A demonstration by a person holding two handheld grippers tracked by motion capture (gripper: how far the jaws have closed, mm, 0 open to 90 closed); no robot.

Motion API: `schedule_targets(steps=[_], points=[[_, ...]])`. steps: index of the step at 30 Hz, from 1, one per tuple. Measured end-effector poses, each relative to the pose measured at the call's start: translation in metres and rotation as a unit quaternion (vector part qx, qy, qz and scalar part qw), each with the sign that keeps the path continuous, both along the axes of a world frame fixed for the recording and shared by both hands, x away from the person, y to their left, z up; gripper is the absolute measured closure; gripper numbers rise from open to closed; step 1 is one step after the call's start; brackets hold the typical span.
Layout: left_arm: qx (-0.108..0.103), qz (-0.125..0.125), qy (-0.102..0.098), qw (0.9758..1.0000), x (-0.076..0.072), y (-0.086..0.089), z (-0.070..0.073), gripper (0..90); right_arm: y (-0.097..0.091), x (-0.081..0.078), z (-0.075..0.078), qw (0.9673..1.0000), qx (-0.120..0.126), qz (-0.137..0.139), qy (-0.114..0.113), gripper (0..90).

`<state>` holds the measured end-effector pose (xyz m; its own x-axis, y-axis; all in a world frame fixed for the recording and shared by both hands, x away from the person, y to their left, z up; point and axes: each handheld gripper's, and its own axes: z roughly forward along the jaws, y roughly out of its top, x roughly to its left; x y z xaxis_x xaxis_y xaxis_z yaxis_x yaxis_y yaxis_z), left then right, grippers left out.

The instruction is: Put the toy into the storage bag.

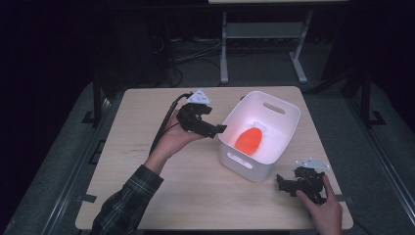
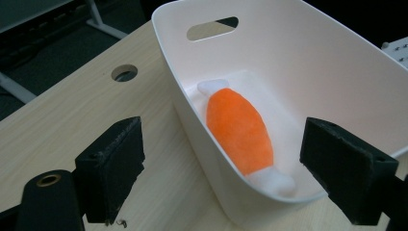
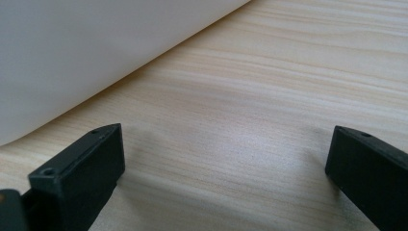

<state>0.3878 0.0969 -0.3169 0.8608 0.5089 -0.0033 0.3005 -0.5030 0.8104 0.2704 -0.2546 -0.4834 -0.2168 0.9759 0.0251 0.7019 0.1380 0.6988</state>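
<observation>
— Standing at the near edge, what do you make of the pale wooden table?

— A white plastic bin with handle slots sits right of centre. Inside it, on the floor, lies an orange plush toy with white ends, long and rounded, running from the far end of the bin toward the near end.

— And the hands?

— The left hand holds the left gripper just beside the bin's left wall, raised off the table and pointing right toward it. Seen along that gripper, its two black padded jaws are spread wide with nothing between them; the bin rim and the toy sit in the gap farther off.

— The other one?

— The right hand rests near the table's near right corner, with the right gripper low over the wood, close to the bin's near corner, pointing left. From that gripper the jaws stand wide apart too, holding nothing, bare wood grain between them and the bin's white wall just beyond.

— Sleeve?

— A plaid sleeve on the left arm.
</observation>
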Motion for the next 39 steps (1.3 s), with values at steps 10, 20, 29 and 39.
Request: schedule_targets(steps=[10, 20, 29, 39], points=[[-0.003, 0.011, 0.003, 0.9999, -0.012, 0.025, -0.012, 14.8, 0.0, 0.0, 0.0, 1.0, 0.001, -0.001, 0.001, 0.0], [-0.001, 0.02, 0.003, 0.9998, -0.022, 0.046, -0.025, 14.8, 0.0, 0.0, 0.0, 1.0, 0.0, -0.001, 0.0, 0.0], [0.003, 0.033, -0.003, 0.9994, -0.036, 0.067, -0.039, 14.9, 0.0, 0.0, 0.0, 1.0, 0.0, -0.001, 0.0, 0.0], [0.003, 0.048, -0.011, 0.9988, -0.05, 0.087, -0.054, 14.9, 0.0, 0.0, 0.0, 1.0, -0.001, 0.001, -0.001, 0.0]])
